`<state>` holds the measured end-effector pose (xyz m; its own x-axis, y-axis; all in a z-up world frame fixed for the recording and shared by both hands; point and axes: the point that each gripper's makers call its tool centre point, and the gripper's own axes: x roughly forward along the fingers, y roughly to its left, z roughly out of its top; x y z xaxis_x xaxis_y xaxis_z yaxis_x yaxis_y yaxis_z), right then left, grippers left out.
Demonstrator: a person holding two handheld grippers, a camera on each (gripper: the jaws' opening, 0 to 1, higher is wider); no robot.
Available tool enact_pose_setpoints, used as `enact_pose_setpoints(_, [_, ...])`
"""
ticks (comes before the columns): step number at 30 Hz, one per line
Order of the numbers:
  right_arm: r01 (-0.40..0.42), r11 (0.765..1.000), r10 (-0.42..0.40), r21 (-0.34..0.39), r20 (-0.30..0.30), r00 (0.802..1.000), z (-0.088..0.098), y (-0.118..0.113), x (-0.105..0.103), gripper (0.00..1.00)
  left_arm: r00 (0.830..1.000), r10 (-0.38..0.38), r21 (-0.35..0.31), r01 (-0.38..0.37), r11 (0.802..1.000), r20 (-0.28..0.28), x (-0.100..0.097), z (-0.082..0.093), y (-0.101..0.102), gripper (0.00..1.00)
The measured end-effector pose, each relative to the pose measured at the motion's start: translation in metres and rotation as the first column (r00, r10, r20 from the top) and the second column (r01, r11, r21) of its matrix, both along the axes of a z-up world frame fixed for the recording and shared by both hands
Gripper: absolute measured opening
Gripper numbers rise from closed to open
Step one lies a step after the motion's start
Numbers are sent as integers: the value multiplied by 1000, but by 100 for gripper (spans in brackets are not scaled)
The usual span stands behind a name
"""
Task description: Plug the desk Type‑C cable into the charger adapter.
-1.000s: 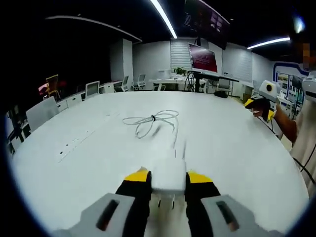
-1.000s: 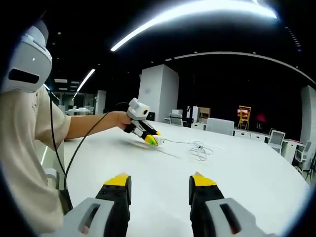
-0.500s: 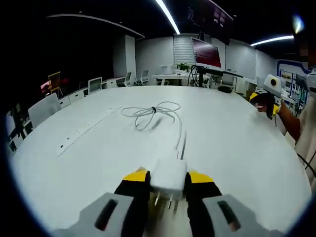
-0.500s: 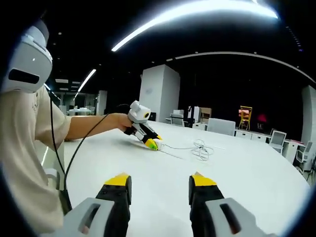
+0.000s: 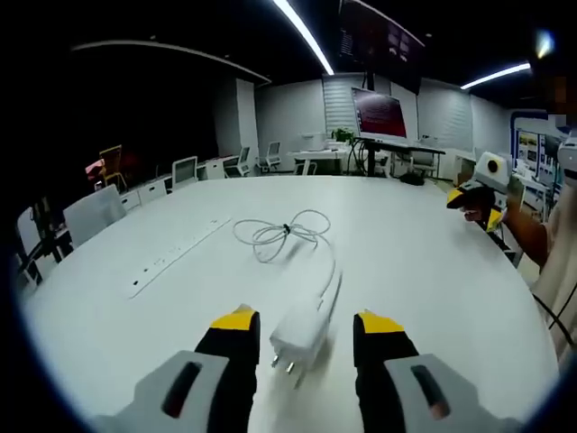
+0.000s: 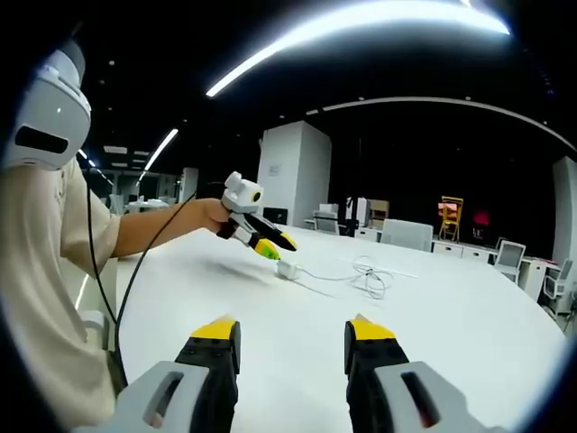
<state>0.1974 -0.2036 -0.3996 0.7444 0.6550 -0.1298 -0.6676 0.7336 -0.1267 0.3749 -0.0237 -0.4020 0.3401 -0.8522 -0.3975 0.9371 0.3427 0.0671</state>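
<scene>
**Adapter lying loose on the table between parted jaws**

The small white square charger adapter (image 5: 298,329) lies on the white oval table (image 5: 424,271), prongs facing the camera, between the yellow-tipped jaws of the left tool (image 5: 298,332), which stand apart and touch nothing. A thin white cable (image 5: 290,233) runs from the adapter's far side toward the middle of the table, where it ends in a loose coil bound with a dark tie. Whether its plug sits in the adapter cannot be told.

To the left of the coil a flush strip of sockets (image 5: 176,257) runs along the table top. Nothing lies between adapter and coil.

In the right gripper view the person's outstretched hand holds the left tool (image 6: 269,244) raised above the adapter (image 6: 288,269). The right tool (image 6: 293,336) hangs over the near edge of the table, well away, jaws parted and empty. Grey office chairs (image 5: 88,212) line the far edge.
</scene>
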Motion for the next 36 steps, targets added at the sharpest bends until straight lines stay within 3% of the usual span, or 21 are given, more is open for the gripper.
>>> enact_pose_setpoints(9, [-10,1000,10,5,17,1000,9,7,8,48,998,12,-13,-11,1000,68,-24,27,8,42])
enact_pose_setpoints(11, [3,1000,-3,11,26,1000,12,7,11,48,998,7,-9,-6,1000,67,-30,30,9,42])
enact_pose_setpoints(17, [57,997,-60,60,50,997,22,-1,20,48,990,37,-20,-35,999,136,-48,54,21,42])
enact_pose_setpoints(30, [138,986,-144,93,58,988,32,-18,29,49,970,120,-11,-120,993,214,-65,65,50,43])
enact_pose_setpoints(34, [159,981,-167,113,62,984,34,-21,30,49,957,166,8,-173,985,237,-67,59,64,44])
enact_pose_setpoints(36, [159,980,-167,118,62,984,34,-22,31,49,955,183,-14,-185,983,234,-73,58,69,44])
